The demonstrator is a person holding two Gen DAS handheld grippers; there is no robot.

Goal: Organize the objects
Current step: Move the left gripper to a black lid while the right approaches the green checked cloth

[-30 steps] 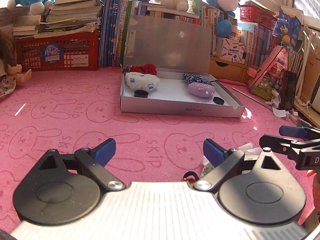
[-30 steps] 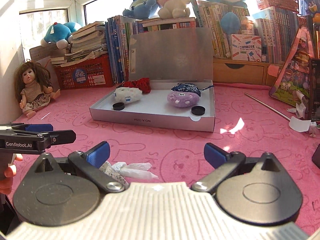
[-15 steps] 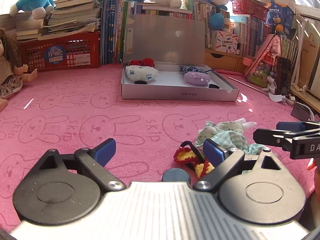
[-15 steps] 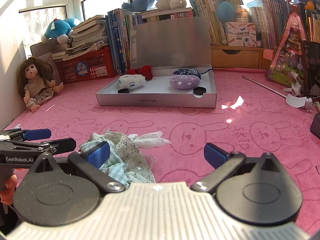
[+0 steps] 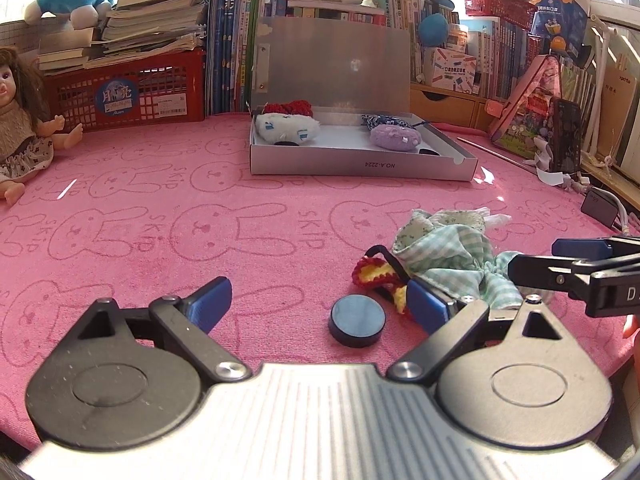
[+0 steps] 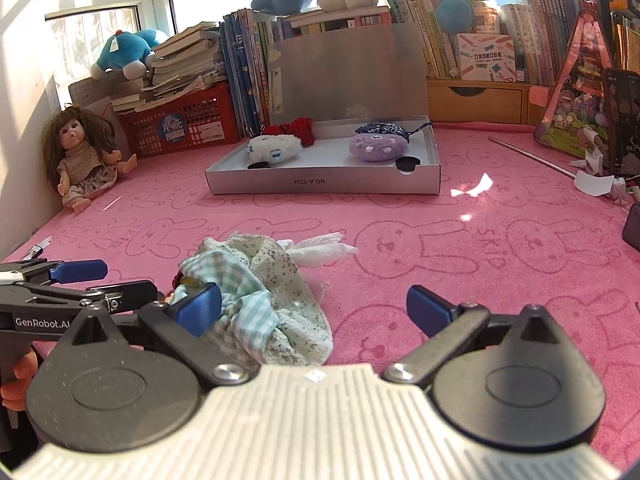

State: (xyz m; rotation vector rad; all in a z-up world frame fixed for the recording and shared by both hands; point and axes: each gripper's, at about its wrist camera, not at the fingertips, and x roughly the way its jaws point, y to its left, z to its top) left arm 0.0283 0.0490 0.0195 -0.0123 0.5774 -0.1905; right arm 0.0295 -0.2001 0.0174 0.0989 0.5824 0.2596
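Pink cloth [image 5: 168, 184] printed with rabbits covers the table. Near its front edge lies a heap: a green checked and speckled rag bundle [image 5: 448, 248], a red-and-yellow crochet piece [image 5: 372, 276] touching its left side, and a black disc [image 5: 357, 321] just beside that on the bare cloth.

The left gripper [image 5: 320, 304] hangs low with its jaws spread wide and nothing between them; the disc sits in the gap, nearer the right-hand finger, which overlaps the crochet piece. The right gripper [image 6: 314, 310] is likewise wide open and holds nothing. Its left-hand finger is against the bundle [image 6: 260, 292], most of which lies between the fingers.

Farther back stands a grey box [image 6: 320, 182] with its lid raised (label "NO.A-2224" on the front wall). Inside are a white plush [image 6: 274, 147], a red knit [image 6: 298, 126], a purple plush [image 6: 374, 146], a dark blue pouch [image 6: 382, 129] and two more black discs [image 6: 406, 163]. A doll [image 6: 82, 152] sits at the far left.
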